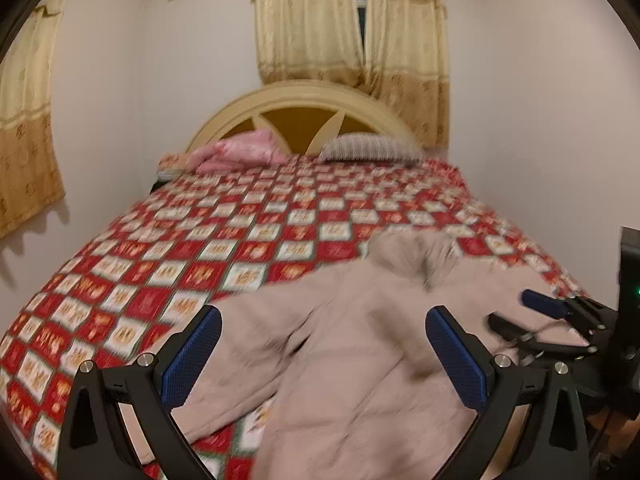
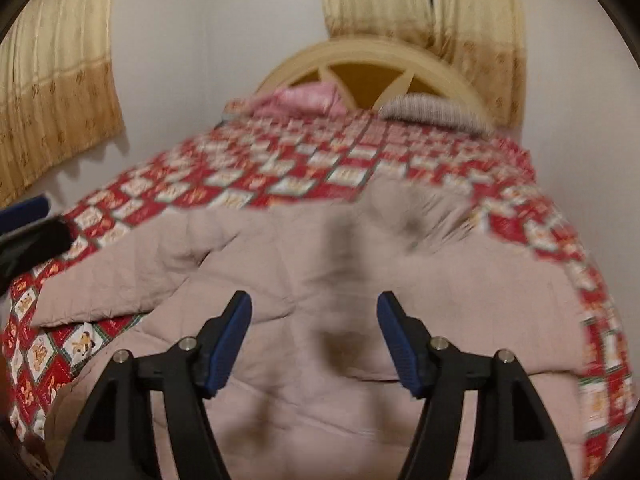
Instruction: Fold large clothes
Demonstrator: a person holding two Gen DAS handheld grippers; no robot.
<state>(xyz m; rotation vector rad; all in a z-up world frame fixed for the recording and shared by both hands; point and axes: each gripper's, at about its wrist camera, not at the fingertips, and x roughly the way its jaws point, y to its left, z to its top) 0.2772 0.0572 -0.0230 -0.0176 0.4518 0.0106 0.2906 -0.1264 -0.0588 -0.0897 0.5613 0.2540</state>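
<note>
Left gripper: jaws wide apart, nothing between them, above the coat's left sleeve. Coat: beige, padded, spread flat on the quilt near the bed's foot, fur collar toward the pillows. Right gripper: jaws parted, empty, over the coat's body. Advice: pinch the sleeve at its cuff and carry it inward across the chest, keeping the cloth taut. Room: bare quilt left and ahead; coat's right side lies near the bed's edge.
</note>
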